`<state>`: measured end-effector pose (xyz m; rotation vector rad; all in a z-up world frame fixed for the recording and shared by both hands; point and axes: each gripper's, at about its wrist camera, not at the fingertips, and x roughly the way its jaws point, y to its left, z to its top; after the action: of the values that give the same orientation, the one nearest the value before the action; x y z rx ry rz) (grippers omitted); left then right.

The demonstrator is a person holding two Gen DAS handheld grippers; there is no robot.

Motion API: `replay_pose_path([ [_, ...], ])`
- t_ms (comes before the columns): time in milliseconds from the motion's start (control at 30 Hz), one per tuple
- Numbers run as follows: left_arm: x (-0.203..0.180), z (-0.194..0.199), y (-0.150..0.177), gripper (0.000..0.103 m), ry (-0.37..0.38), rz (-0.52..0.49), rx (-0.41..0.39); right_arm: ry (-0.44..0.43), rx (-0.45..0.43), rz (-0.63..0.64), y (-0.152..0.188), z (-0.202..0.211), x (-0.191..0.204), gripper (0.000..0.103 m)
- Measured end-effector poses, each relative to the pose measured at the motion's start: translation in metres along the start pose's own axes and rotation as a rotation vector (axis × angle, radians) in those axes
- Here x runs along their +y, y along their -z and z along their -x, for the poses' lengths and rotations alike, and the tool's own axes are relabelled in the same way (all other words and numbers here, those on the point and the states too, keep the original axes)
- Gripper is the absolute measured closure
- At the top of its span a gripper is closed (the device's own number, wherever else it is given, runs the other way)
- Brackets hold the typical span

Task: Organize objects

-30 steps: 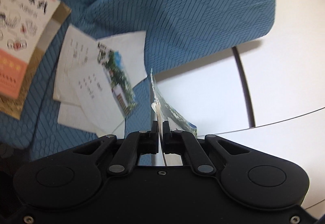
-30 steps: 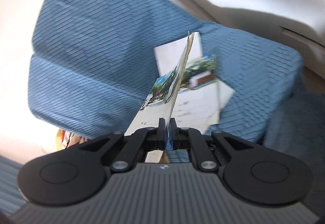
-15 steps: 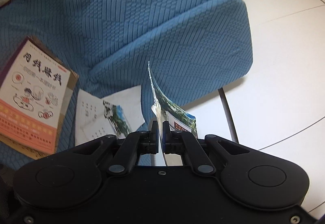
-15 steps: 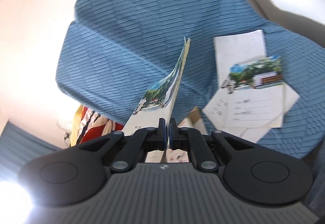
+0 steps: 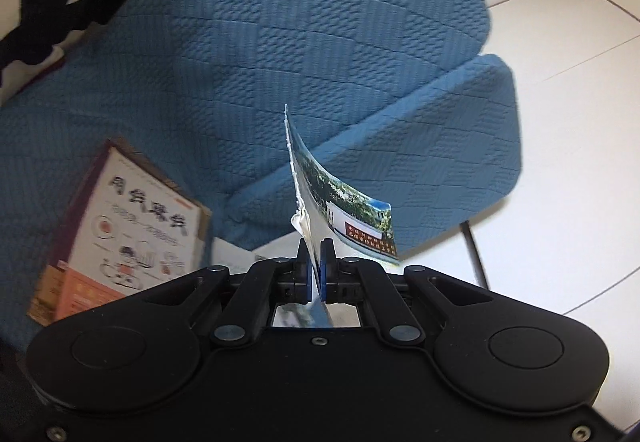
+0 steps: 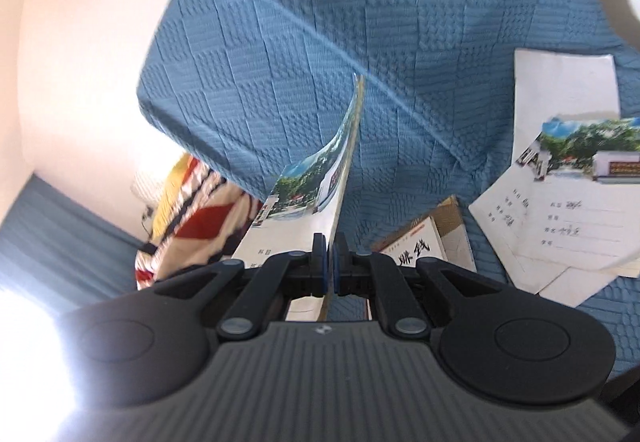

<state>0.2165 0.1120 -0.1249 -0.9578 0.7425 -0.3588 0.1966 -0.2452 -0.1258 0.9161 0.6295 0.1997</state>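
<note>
left tool [image 5: 315, 262]: clenched on a thin booklet [image 5: 344, 209]
right tool [image 6: 330, 262]: clenched on another booklet [image 6: 316, 193]
step: carrying both over the sofa [image 5: 280, 41]
next: probably stack them with the loose booklets [image 6: 572, 201]

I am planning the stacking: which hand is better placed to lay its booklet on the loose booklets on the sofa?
Probably right: the right tongs, shut on a booklet, face the loose booklets openly; the left tongs hide most of them.

box [image 5: 120, 238]: print blurred, base behind left claw [image 5: 316, 262] | striped cloth [image 6: 192, 217]: smeared
</note>
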Motion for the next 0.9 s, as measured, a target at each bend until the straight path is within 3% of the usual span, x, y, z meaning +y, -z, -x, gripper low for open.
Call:
replay_pose_path([
  [433,0.092,-0.034,0.000,0.098,-0.176,0.071,0.067,0.063,0.147,0.048,0.025,-0.095,-0.028,0.097],
  [900,0.135,-0.056,0.012,0.097,-0.313,0.124,0.142,0.139,0.242,0.076,0.053,-0.145,-0.068,0.097],
])
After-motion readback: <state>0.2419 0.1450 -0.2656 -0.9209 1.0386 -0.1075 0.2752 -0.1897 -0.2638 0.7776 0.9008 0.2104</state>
